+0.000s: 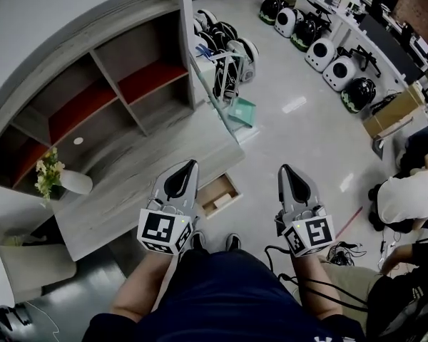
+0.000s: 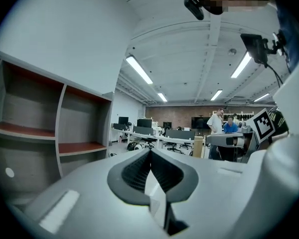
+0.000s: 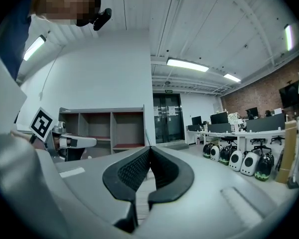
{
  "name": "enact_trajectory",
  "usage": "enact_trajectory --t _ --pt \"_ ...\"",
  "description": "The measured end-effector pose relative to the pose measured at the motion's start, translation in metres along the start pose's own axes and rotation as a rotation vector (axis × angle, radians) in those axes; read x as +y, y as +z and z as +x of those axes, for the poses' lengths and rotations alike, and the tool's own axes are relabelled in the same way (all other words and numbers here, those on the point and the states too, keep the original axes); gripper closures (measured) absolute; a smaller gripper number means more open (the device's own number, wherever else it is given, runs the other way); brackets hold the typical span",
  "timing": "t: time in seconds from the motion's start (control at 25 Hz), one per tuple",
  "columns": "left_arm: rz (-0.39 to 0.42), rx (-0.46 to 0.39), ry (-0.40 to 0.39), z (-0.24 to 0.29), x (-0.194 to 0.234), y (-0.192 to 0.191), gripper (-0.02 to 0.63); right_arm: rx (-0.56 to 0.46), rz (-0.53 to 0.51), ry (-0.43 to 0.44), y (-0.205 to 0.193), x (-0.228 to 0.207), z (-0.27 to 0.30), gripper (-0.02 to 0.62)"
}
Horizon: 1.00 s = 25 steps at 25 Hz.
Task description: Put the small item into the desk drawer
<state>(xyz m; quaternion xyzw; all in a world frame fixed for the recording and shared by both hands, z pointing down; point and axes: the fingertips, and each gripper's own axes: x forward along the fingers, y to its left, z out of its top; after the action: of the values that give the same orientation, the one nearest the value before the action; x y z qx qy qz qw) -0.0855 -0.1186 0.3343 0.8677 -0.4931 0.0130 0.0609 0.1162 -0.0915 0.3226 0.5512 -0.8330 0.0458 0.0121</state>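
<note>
My left gripper [image 1: 192,164] [image 2: 150,151] is held level above the desk's front edge, jaws shut with nothing between them. To its right, over the floor, my right gripper [image 1: 283,168] [image 3: 149,148] is also shut and empty. Between and below them an open desk drawer [image 1: 227,190] with a pale wood inside sticks out from under the grey desk top [image 1: 150,184]. A small white round item [image 1: 78,141] [image 2: 9,172] lies on the desk far to the left, near the shelves and well away from both grippers.
A white vase with yellow flowers [image 1: 57,179] stands at the desk's left. Open shelves [image 1: 107,98] with red boards back the desk. Several black-and-white pods [image 1: 328,59] line the floor by the office tables. Seated people [image 1: 406,198] and cables are on the right.
</note>
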Motion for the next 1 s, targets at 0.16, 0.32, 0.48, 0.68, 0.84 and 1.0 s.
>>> enact_trajectory --t 0.16,0.32,0.48,0.68,0.84,1.0 --pt "0.011 -0.008 -0.004 -0.001 -0.004 0.002 0.601 -0.004 -0.013 -0.016 0.001 -0.003 -0.006 0.589" --pt "0.019 -0.007 -0.011 -0.004 -0.004 0.002 0.601 -0.003 -0.011 -0.022 0.0 -0.002 -0.006 0.589" --pt "0.014 0.003 -0.013 -0.007 -0.002 -0.004 0.603 -0.002 0.0 -0.019 -0.002 0.002 -0.007 0.589" --pt "0.016 0.009 -0.012 -0.011 -0.001 -0.009 0.601 -0.007 0.0 -0.019 -0.002 0.005 -0.01 0.589" --pt "0.02 0.014 -0.019 -0.013 -0.004 -0.011 0.601 -0.002 -0.001 -0.023 -0.003 0.006 -0.013 0.589" --pt "0.02 0.03 -0.02 -0.014 -0.003 -0.017 0.601 0.001 0.005 -0.026 -0.005 0.008 -0.015 0.589"
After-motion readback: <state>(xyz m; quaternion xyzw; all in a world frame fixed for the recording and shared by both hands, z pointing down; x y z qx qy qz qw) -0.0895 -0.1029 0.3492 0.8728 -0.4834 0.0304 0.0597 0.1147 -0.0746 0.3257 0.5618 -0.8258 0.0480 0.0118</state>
